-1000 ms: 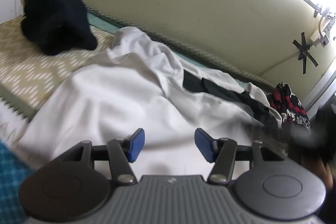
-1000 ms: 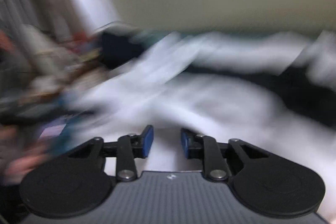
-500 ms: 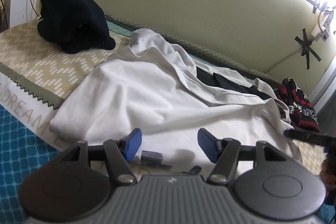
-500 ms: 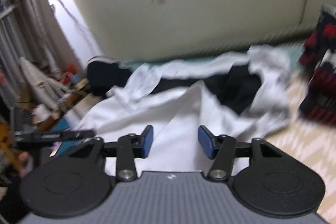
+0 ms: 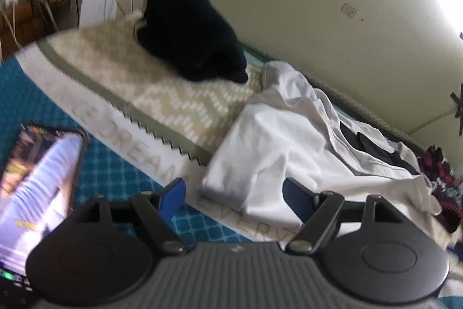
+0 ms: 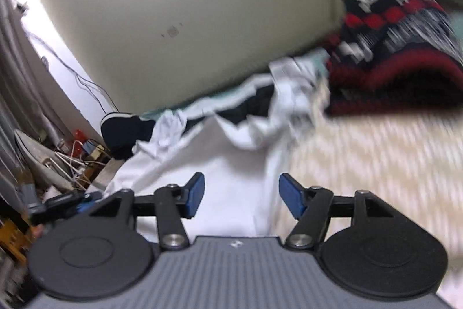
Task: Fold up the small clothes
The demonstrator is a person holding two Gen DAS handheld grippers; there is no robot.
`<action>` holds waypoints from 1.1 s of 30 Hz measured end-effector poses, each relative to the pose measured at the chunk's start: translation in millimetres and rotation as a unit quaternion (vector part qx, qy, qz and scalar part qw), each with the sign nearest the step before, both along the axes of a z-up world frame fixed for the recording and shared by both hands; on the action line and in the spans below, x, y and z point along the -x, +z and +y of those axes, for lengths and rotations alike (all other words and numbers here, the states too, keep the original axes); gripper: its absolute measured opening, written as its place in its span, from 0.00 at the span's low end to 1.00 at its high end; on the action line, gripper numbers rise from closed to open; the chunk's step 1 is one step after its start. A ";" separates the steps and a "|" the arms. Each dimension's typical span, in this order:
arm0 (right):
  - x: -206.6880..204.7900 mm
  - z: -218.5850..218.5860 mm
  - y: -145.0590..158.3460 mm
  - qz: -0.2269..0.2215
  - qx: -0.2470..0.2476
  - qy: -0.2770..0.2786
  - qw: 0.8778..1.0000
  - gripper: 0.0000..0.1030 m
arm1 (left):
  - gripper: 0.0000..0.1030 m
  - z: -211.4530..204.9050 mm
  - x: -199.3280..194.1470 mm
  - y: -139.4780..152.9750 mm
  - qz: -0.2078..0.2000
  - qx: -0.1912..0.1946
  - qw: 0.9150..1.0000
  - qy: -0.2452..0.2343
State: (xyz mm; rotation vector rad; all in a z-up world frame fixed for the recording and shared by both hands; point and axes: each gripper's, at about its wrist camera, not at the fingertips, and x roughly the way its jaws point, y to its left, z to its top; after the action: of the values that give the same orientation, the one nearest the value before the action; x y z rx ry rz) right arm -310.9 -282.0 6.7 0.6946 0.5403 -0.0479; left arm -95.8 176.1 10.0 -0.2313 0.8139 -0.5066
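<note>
**White T-shirt lies loose on the bed as both grippers open**

White T-shirt (image 5: 292,135) sprawls crumpled across the patterned beige bedcover (image 5: 173,103), its near corner hanging over the mattress edge, likely dropped there to be spread flat before folding. At far left in the left wrist view a lit phone (image 5: 40,187) stands propped beside the bed, apparently for the person to watch. A black garment with striped cuffs (image 5: 188,34) sits bundled near the wall, seemingly set aside. The left gripper (image 5: 234,193) hovers at the shirt's near corner, its blue pads opening, cloth lying beyond them rather than pinched. The shirt's long axis appears to run along the bed, parallel to the wall, from the black bundle toward a red-and-black patterned garment (image 6: 399,54) heaped at the far right; which end is the neck cannot be told. In the right wrist view the right gripper (image 6: 241,196) is also opening above the white fabric, nothing clamped.
</note>
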 end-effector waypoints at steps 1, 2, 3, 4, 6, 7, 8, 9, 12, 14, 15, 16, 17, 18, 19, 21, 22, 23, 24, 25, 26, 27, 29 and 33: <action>9.3 0.4 -5.1 0.012 -0.017 -0.006 1.000 0.59 | 0.74 -1.0 -2.8 -3.9 0.010 0.008 1.000 -0.004; 13.3 1.3 -10.1 0.018 -0.030 -0.011 0.999 0.59 | 0.74 -3.5 -6.2 -6.7 0.016 0.013 1.000 -0.007; 18.3 4.1 -14.0 0.023 -0.040 -0.012 0.999 0.58 | 0.74 -7.0 -6.9 -7.0 0.012 0.013 1.000 -0.006; 19.2 8.3 -19.2 0.027 -0.044 -0.010 0.999 0.58 | 0.74 -10.8 -7.9 -6.8 0.010 0.010 1.000 -0.008; 16.6 15.5 -26.8 0.017 -0.043 -0.012 0.999 0.57 | 0.74 -18.4 -9.7 -6.8 0.008 0.005 1.000 -0.008; 11.2 18.9 -29.8 0.008 -0.048 -0.007 0.999 0.55 | 0.74 -21.0 -9.1 -6.4 0.006 0.000 1.000 -0.007; 2.9 22.0 -34.4 0.000 -0.051 -0.001 0.999 0.54 | 0.72 -24.9 -9.5 -6.2 0.004 -0.004 1.000 -0.008; -3.2 24.8 -35.6 -0.009 -0.048 -0.002 0.999 0.47 | 0.58 -27.5 -8.9 -5.5 0.002 -0.008 1.000 -0.007; -22.2 26.6 -37.5 0.007 -0.042 0.001 0.999 0.11 | 0.13 -36.9 -10.2 -4.1 0.012 -0.034 0.999 -0.010; -16.6 27.4 -26.9 -0.003 -0.028 0.007 1.000 0.07 | 0.11 -36.2 -7.3 0.4 0.015 -0.028 0.999 -0.020; -6.5 28.3 -15.4 -0.011 -0.006 0.009 1.000 0.06 | 0.11 -34.6 -2.8 5.2 0.013 -0.022 0.999 -0.029; 5.2 27.4 -7.0 -0.018 0.009 0.009 1.000 0.05 | 0.11 -32.7 2.9 10.6 0.011 -0.016 0.999 -0.040; 17.5 26.4 1.5 -0.024 0.017 0.010 1.000 0.04 | 0.11 -31.1 11.1 16.8 0.008 -0.012 0.998 -0.054; 28.9 25.6 7.9 -0.025 0.020 0.014 0.999 0.03 | 0.11 -30.0 19.2 21.5 0.003 -0.017 0.998 -0.064; 43.9 26.7 15.3 -0.020 0.029 0.017 0.999 0.03 | 0.11 -28.3 29.9 25.8 -0.002 -0.024 0.997 -0.076; 68.7 31.1 22.7 -0.003 0.048 0.019 0.999 0.03 | 0.11 -23.1 50.9 27.5 0.001 -0.032 0.994 -0.103; 79.0 32.2 22.5 0.006 0.051 0.019 0.999 0.03 | 0.11 -20.0 61.6 25.0 0.005 -0.037 0.993 -0.114; 90.7 32.5 20.5 0.018 0.050 0.014 0.999 0.02 | 0.11 -16.8 72.7 18.7 0.014 -0.042 0.992 -0.122; 98.7 32.4 14.9 0.029 0.046 0.008 0.998 0.03 | 0.12 -14.7 79.3 11.7 0.023 -0.047 0.991 -0.125; 104.2 32.4 5.9 0.042 0.040 0.003 0.998 0.03 | 0.14 -14.4 84.4 3.5 0.029 -0.058 0.990 -0.122; 106.3 32.6 -5.0 0.058 0.034 0.002 0.998 0.04 | 0.18 -13.8 86.7 -3.7 0.028 -0.069 0.991 -0.115; 105.6 32.3 -14.4 0.079 0.038 0.003 0.996 0.06 | 0.19 -11.0 88.3 -7.5 0.024 -0.068 0.992 -0.107; 104.5 27.6 -15.7 0.091 0.073 -0.005 0.993 0.35 | 0.27 -1.1 89.4 -1.9 0.019 -0.037 0.995 -0.088; 92.6 20.6 16.2 0.026 0.155 -0.025 0.987 0.53 | 0.32 -20.9 87.8 32.1 -0.066 -0.042 0.995 -0.068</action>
State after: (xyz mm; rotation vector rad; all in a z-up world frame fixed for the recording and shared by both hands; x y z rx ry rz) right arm -403.5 -261.4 22.9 0.4045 0.5511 -0.1930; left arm -183.5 155.1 42.1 -0.0643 0.7233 -0.6081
